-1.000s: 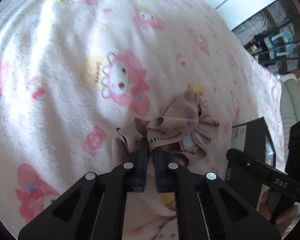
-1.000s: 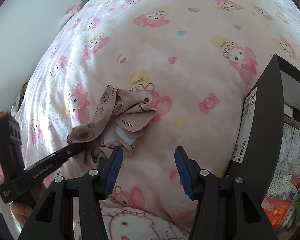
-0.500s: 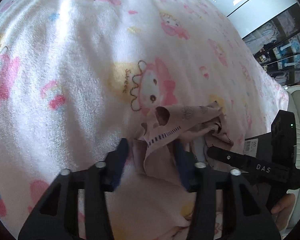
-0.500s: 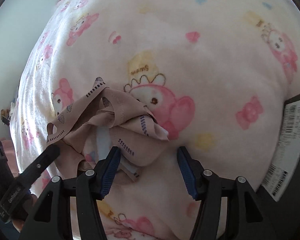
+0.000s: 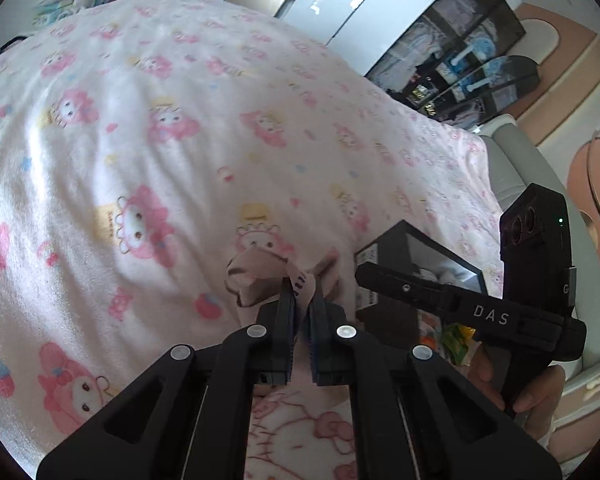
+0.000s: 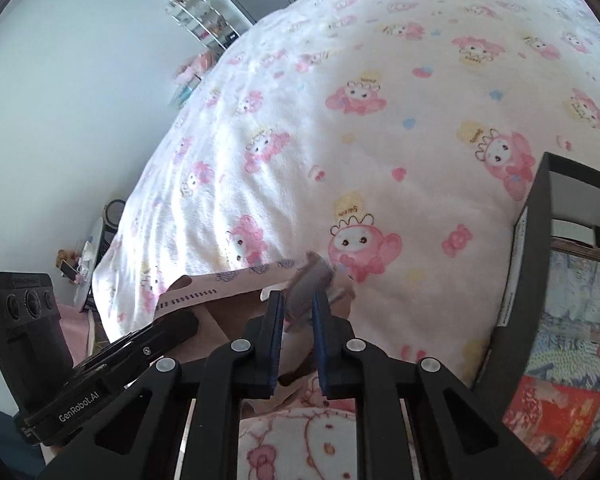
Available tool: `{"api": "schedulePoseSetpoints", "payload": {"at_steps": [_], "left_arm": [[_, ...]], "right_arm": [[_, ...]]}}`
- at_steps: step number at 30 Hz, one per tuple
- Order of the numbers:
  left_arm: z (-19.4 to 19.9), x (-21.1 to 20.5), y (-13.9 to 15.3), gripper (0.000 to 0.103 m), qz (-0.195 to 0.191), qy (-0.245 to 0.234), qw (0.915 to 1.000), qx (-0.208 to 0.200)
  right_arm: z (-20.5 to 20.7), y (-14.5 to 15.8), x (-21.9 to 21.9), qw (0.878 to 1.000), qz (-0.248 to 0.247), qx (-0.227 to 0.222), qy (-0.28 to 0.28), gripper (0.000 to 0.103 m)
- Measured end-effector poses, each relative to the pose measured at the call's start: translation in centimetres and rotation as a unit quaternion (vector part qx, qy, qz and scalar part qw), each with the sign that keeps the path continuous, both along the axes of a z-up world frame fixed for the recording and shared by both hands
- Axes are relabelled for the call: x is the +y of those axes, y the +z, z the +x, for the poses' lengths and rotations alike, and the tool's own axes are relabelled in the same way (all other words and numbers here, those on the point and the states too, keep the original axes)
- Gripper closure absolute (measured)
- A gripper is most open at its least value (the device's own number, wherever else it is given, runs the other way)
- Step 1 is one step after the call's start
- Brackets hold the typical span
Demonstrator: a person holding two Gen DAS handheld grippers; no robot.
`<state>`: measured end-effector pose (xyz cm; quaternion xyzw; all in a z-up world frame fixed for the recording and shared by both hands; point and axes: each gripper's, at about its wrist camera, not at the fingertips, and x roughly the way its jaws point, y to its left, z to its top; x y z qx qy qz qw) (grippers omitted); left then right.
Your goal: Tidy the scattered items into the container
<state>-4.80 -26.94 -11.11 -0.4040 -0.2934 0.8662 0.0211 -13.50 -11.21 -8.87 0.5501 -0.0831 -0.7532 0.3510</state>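
Both grippers, left gripper [image 5: 299, 312] clamped and right gripper [image 6: 296, 312] closing on the cloth [image 5: 256, 276], are lifting it off the bed [image 5: 180, 140]; the box [image 6: 540, 280] right of them is awaiting it.

The right gripper [image 6: 296, 304] has a bunched fold of the beige patterned cloth [image 6: 236, 288] between its closing jaws. The cloth stretches leftward to the left gripper [image 6: 180, 326], which clamps its other end. Both are above the pink cartoon-print blanket [image 6: 380, 140]. A black open box [image 6: 528, 280] stands on the blanket at the right.
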Motion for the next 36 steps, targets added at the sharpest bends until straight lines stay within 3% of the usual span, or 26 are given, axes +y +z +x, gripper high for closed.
{"api": "schedulePoseSetpoints", "payload": {"at_steps": [6, 13, 16, 18, 21, 24, 28, 32, 34, 36], "left_arm": [[-1.5, 5.9, 5.3, 0.099, -0.013, -0.070, 0.9962, 0.050], [-4.4, 16.2, 11.7, 0.099, -0.028, -0.164, 0.9800, 0.109], [-5.7, 21.0, 13.3, 0.099, -0.038, -0.198, 0.9718, 0.122], [-6.3, 23.2, 13.4, 0.099, -0.050, -0.198, 0.9724, 0.114], [-6.6, 23.7, 11.4, 0.099, -0.035, -0.172, 0.9813, 0.079], [-6.2, 21.8, 8.0, 0.099, -0.052, -0.121, 0.9910, 0.028], [-4.7, 18.2, 3.9, 0.099, -0.039, -0.066, 0.9966, -0.032], [-3.7, 14.2, -0.1, 0.091, -0.047, -0.023, 0.9937, -0.099], [-4.0, 12.2, -2.5, 0.072, -0.056, -0.024, 0.9889, -0.135], [-5.0, 10.5, -5.0, 0.065, -0.081, -0.032, 0.9788, -0.186]], "right_arm": [[1.3, 4.2, 5.0, 0.998, -0.021, 0.049, -0.042, 0.091], [3.1, 4.8, 12.4, 0.994, -0.018, 0.050, -0.100, 0.091], [3.5, 5.0, 16.6, 0.989, -0.019, 0.054, -0.133, 0.091], [3.4, 5.1, 19.3, 0.986, -0.019, 0.058, -0.154, 0.091], [3.8, 4.7, 22.6, 0.984, -0.010, 0.056, -0.168, 0.091], [4.6, 3.9, 24.6, 0.984, -0.018, 0.045, -0.171, 0.091], [4.5, 2.4, 24.2, 0.986, -0.012, 0.029, -0.164, 0.091], [4.4, 2.4, 21.8, 0.990, -0.012, 0.033, -0.137, 0.091], [4.3, 2.2, 20.6, 0.992, -0.005, 0.032, -0.124, 0.091], [4.4, 1.8, 19.7, 0.993, 0.005, 0.031, -0.116, 0.091]]}}
